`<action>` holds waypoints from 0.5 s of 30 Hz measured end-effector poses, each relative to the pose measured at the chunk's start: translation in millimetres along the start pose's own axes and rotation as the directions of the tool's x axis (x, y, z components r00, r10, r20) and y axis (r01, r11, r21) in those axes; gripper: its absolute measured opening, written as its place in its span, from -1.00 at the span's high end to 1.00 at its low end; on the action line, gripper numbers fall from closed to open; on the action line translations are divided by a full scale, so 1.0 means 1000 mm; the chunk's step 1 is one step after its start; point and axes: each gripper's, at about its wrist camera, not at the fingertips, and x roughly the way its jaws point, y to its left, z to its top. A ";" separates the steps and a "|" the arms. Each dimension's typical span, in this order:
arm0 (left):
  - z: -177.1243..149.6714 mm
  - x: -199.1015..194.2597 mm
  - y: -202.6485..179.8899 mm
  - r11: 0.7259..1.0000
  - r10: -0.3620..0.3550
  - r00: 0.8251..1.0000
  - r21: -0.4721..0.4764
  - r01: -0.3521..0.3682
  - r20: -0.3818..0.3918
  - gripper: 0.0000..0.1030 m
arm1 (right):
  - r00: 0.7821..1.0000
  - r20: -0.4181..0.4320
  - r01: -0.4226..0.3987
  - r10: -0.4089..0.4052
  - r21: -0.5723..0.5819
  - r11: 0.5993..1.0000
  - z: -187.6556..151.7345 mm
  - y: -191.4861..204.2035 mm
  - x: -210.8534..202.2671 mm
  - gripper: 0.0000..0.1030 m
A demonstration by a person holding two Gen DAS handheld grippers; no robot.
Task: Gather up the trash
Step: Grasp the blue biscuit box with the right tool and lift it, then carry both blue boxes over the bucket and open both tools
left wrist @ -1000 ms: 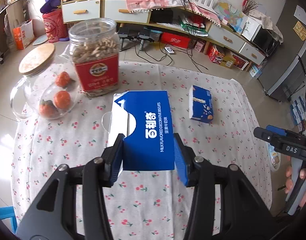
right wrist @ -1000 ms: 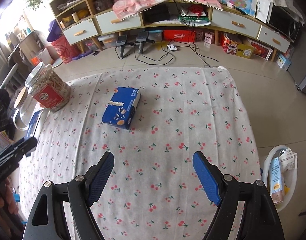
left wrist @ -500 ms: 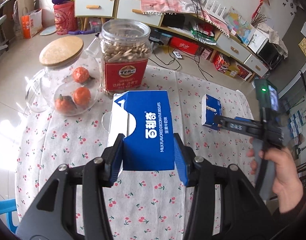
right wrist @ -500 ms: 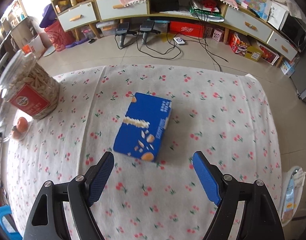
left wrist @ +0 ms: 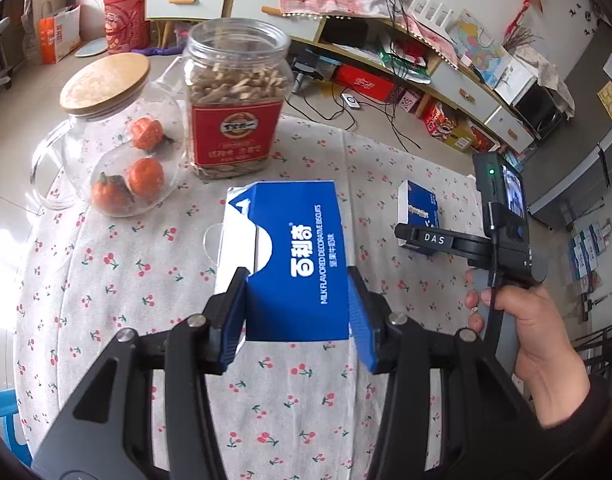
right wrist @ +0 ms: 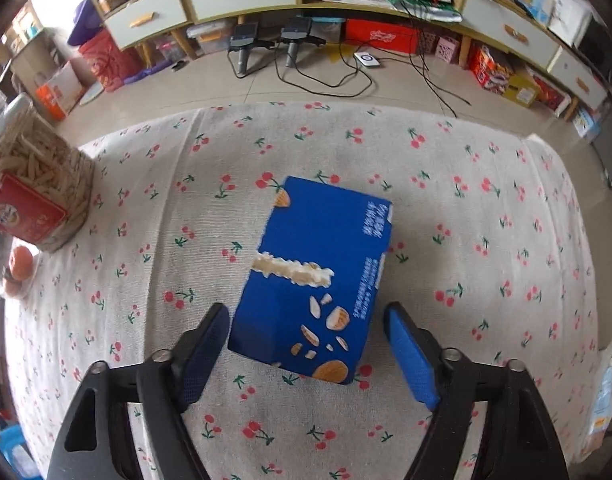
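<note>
Left claw [left wrist: 298,312] pinched opened biscuit box [left wrist: 298,256]; right claw [right wrist: 306,356], spread, straddled second box [right wrist: 313,276]. Next, seemingly: squeeze, lift.

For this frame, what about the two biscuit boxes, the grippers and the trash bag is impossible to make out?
- Held biscuit box, left wrist view: whether it is empty; its sides hide the inside.
- Second biscuit box, right wrist view: its near bottom edge sits between the open right gripper fingers; contact unclear.
- Trash bag, right wrist view: cut off by the frame edge.
- Left gripper: absent from the right wrist view.
</note>
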 end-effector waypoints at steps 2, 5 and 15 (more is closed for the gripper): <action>-0.004 -0.002 -0.010 0.999 0.003 1.000 0.032 -0.003 0.008 0.05 | 1.000 0.007 -0.016 0.016 0.002 1.000 -0.006 -0.008 -0.009 -0.27; -0.011 -0.001 -0.027 0.997 0.000 1.000 0.075 0.000 0.008 0.05 | 0.999 0.050 -0.001 0.003 -0.037 0.999 -0.022 -0.024 -0.034 -0.27; -0.044 0.003 -0.097 0.977 -0.050 0.999 0.206 0.048 0.004 0.05 | 0.989 0.145 -0.024 0.022 0.013 1.000 -0.093 -0.125 -0.115 -0.27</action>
